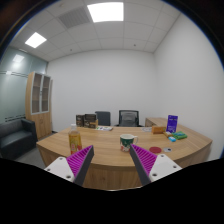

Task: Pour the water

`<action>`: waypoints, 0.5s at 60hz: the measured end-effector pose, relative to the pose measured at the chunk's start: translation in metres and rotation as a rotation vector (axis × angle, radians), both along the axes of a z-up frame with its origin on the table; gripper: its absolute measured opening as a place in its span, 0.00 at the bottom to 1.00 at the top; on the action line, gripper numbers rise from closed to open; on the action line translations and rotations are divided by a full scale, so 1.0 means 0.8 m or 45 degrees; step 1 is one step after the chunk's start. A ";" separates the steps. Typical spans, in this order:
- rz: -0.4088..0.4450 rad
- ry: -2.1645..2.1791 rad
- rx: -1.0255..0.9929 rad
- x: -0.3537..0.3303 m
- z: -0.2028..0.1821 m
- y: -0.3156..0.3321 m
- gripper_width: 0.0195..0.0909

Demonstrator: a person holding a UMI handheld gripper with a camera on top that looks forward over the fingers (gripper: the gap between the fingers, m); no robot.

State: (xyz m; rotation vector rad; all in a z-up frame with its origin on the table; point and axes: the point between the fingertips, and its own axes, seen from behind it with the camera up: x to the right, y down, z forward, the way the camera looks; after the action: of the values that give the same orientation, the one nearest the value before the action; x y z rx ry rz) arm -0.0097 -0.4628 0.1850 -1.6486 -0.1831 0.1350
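Claw (112,160) open and empty, well short of the cup (126,142) on the bench (110,158); a skewed approach could tip it.

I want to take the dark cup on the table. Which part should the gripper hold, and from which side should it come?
Probably the cup's side wall around mid-height, approached level from the near side, straight ahead of the gripper. The cup stands upright on the table beyond the open fingers, and nothing stands in front of it. Whether it has a handle cannot be told.
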 end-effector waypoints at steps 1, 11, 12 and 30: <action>0.002 -0.001 -0.004 -0.003 -0.002 0.000 0.86; 0.061 0.004 -0.033 -0.046 -0.032 0.010 0.86; 0.071 0.003 -0.040 -0.053 -0.037 0.013 0.86; 0.233 0.036 -0.077 -0.232 -0.099 0.107 0.85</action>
State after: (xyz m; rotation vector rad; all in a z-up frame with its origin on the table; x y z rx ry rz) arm -0.1951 -0.3774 0.1058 -1.6875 -0.3112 0.3052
